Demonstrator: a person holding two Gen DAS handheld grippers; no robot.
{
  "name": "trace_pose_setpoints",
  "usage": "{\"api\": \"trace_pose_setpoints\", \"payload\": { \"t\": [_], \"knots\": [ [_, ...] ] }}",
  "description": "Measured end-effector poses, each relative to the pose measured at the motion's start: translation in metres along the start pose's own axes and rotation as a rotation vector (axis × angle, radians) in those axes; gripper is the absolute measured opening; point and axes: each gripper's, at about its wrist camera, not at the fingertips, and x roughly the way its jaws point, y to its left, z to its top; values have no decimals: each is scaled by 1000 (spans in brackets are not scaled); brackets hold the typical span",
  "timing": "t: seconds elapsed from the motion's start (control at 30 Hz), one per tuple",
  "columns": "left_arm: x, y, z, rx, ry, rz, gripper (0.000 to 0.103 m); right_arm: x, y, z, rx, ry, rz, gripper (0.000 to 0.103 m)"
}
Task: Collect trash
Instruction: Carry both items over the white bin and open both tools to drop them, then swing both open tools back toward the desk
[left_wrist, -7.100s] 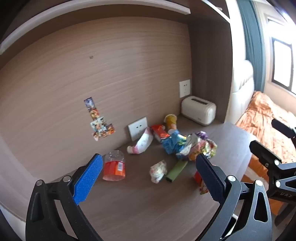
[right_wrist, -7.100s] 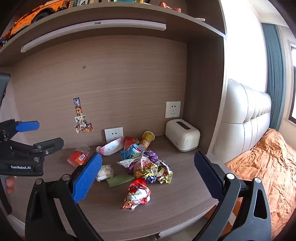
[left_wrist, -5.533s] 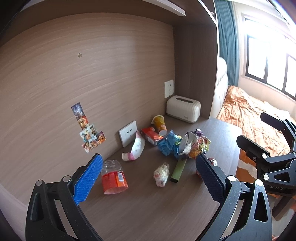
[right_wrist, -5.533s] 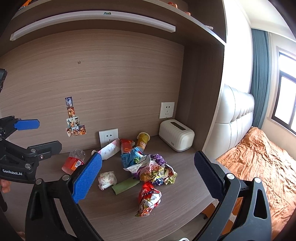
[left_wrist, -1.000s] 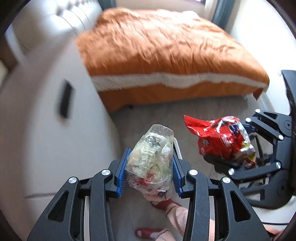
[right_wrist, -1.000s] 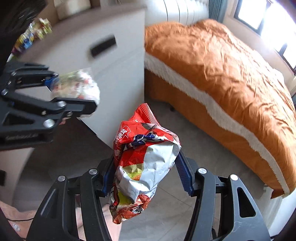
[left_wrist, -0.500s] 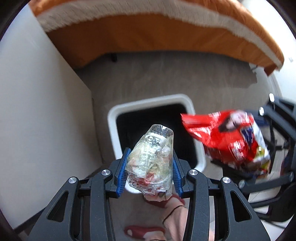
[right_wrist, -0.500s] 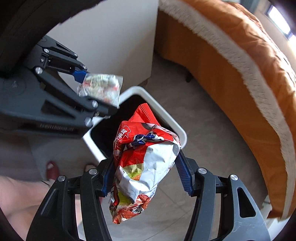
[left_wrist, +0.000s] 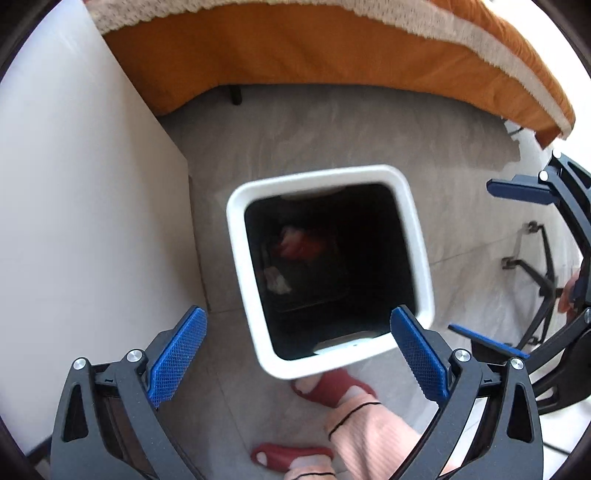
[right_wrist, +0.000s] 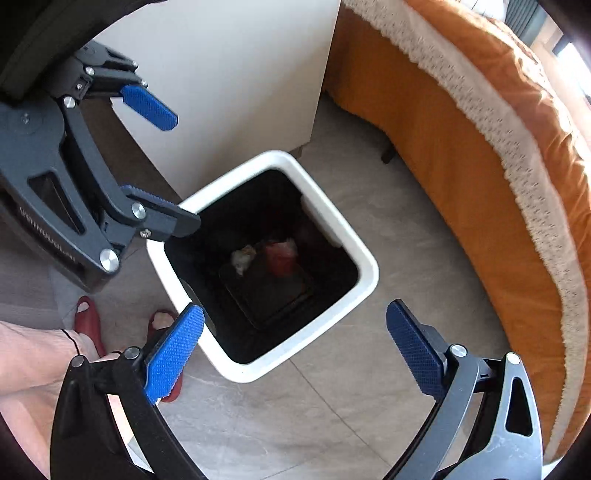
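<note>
A white square trash bin (left_wrist: 236, 229) with a dark liner stands on the floor right below both grippers. At its bottom lie a red snack bag (left_wrist: 299, 243) and a crumpled clear wrapper (left_wrist: 277, 280). The right wrist view shows the same bin (right_wrist: 365, 266), red bag (right_wrist: 280, 254) and wrapper (right_wrist: 243, 258). My left gripper (left_wrist: 298, 325) hangs over the bin's near rim, its jaws opening wide with nothing between them. My right gripper (right_wrist: 295, 314) is also over the bin, jaws opening and empty. Each view shows the other gripper: the right gripper (left_wrist: 472, 254) and the left gripper (right_wrist: 181, 171).
A bed with an orange cover (left_wrist: 332, 44) runs along the far side of the bin. A white cabinet side (left_wrist: 74, 184) stands close on the left. A person's feet in red slippers (left_wrist: 332, 384) stand against the bin's near edge. Grey tiles (right_wrist: 332, 406) surround it.
Both grippers came down over the bin and opened. The clear wrapper left the left gripper and the red snack bag left the right one; both now lie inside the bin.
</note>
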Motion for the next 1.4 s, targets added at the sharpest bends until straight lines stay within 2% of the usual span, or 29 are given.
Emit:
{"api": "trace_pose_setpoints", "payload": {
  "t": [0.4,0.7,0.83,1.0,1.13,1.27,1.4],
  "knots": [
    [-127,-14,-4,-40,-131,0,98,-121,-10,31,66,-64,-39,98],
    [-280,-47,-22,-28,-328,40,98,-258,-16,48,239,-206,-103,98],
    [-349,-44,-31,-51,-442,51,98,-309,-4,67,239,-302,-129,98],
    [-423,-23,-52,-124,-575,149,98,-367,15,104,229,-438,-98,98],
    [-471,11,-83,-247,-664,247,98,-401,42,144,181,-542,-43,98],
    [-505,49,-115,-369,-707,388,98,-415,77,185,102,-601,18,98],
    [-533,84,-149,-499,-737,470,98,-424,109,219,30,-637,81,98]
  ]
}}
